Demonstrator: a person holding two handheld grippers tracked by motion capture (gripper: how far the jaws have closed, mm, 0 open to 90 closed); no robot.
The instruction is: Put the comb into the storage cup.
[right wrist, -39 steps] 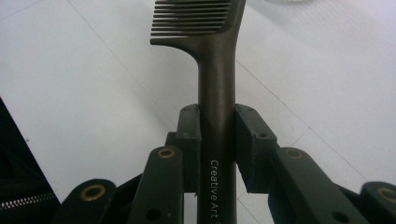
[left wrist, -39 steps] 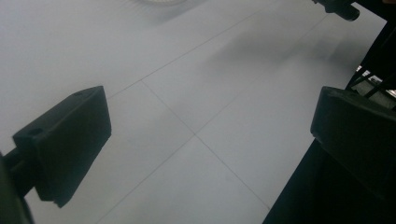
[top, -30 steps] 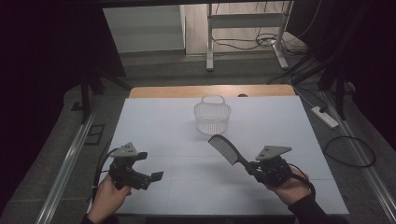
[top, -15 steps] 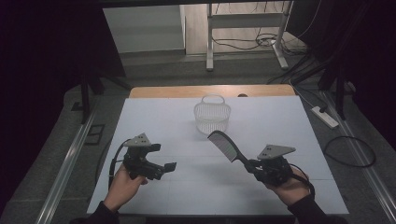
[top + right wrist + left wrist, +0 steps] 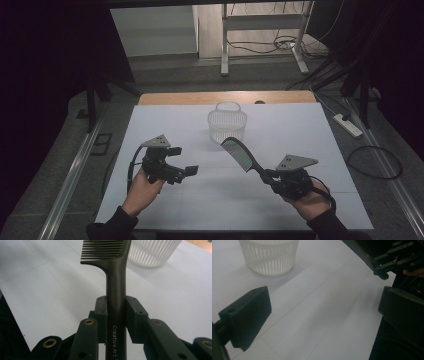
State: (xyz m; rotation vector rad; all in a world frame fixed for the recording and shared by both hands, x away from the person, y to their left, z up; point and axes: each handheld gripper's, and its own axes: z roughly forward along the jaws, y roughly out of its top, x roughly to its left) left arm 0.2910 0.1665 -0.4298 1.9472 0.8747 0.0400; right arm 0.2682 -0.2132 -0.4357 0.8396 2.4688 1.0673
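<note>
1. Comb (image 5: 116,287) clamped by its handle in right gripper (image 5: 272,178), teeth raised toward basket (image 5: 227,125), just short of it.
2. Left gripper (image 5: 186,171) moved inward since a second ago, jaws wide apart, empty; likely readying to help.
3. Beyond: table (image 5: 300,125) bare, nothing blocking basket.

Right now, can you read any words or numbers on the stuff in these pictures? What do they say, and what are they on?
"Creative Art": white letters along the handle of the dark comb, clamped in the right gripper. The text runs off the picture's bottom edge, so more may follow.
No words or numbers can be read on the white basket, the table or the left gripper.
</note>
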